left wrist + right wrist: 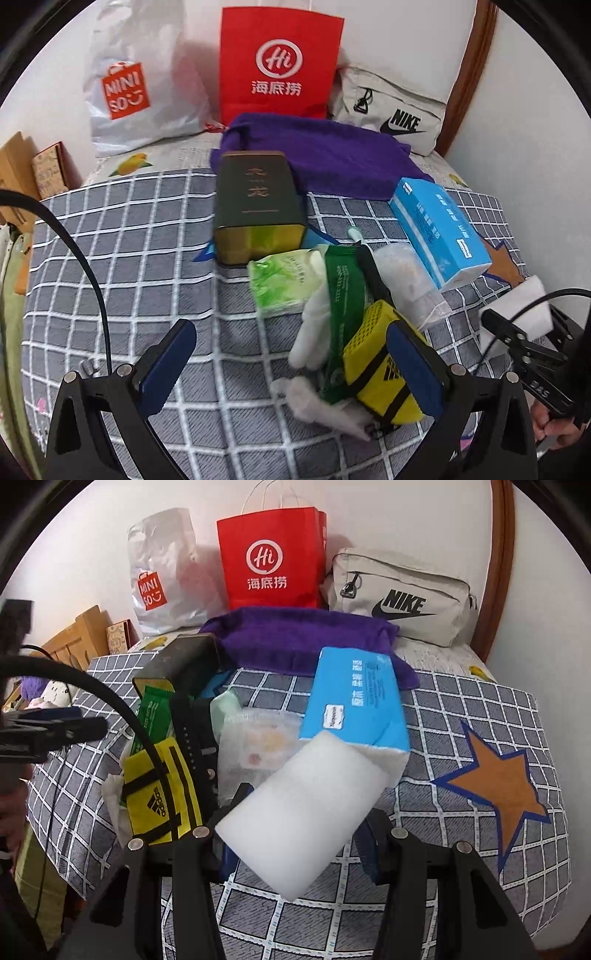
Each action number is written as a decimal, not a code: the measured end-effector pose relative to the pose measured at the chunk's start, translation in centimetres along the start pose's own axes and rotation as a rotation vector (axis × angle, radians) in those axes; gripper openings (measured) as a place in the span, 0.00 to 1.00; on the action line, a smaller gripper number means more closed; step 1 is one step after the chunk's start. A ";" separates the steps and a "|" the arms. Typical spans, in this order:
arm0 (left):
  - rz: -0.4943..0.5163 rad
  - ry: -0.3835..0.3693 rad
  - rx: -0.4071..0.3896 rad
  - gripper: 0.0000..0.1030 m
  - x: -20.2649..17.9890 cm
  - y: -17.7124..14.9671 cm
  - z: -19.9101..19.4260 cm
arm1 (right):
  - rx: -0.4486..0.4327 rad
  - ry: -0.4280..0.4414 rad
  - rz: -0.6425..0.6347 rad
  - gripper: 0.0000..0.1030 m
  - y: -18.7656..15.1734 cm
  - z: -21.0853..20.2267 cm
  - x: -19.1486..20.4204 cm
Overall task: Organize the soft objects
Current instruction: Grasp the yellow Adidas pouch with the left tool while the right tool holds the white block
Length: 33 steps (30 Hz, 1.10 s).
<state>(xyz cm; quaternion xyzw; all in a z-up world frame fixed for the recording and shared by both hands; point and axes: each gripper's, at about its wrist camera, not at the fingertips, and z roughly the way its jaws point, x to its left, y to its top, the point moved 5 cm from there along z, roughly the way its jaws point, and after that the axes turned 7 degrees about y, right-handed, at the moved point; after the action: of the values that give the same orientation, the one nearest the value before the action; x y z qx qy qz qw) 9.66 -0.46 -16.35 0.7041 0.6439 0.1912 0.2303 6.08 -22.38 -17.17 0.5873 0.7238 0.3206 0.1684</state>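
On the grey checked bed cover (pixel 461 709), low in the frame, the right gripper (pixel 295 834) has its fingers clamped on a white foam block (pixel 303 812), best lifted gently; the left gripper (pixel 291 365) gapes empty.

Bags against the wall: three — Miniso bag (pixel 142 96), red Haidilao bag (pixel 279 62), Nike pouch (pixel 391 110)
Purple towels beyond the tongs: one (pixel 332 158)
Dark tins: one (pixel 256 206)
Blue tissue packs: one (pixel 439 230)
White foam blocks: one (pixel 303 812)
Yellow Adidas pouches: one (pixel 384 369)
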 end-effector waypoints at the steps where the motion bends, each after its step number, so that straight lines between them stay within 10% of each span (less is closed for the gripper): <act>1: 0.009 0.005 0.001 1.00 -0.4 0.2 0.5 | -0.002 -0.001 0.006 0.50 0.1 -0.1 -0.2; 19: 0.159 -0.074 0.040 0.96 -6.1 -1.5 0.5 | -0.016 -0.008 0.077 0.50 -0.4 -1.2 -4.1; 23: 0.209 -0.109 0.065 0.70 -6.9 -1.9 1.8 | -0.013 0.000 0.088 0.50 -0.8 -1.1 -4.3; 33: 0.283 -0.081 0.093 0.61 -7.1 -2.7 4.6 | 0.011 0.014 0.096 0.50 -1.5 -0.1 -4.8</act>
<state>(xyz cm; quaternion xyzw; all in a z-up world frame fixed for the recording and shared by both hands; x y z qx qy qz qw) 9.38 -7.75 -21.45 0.8048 0.5367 0.1629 0.1941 6.14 -27.17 -18.74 0.6201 0.6976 0.3287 0.1445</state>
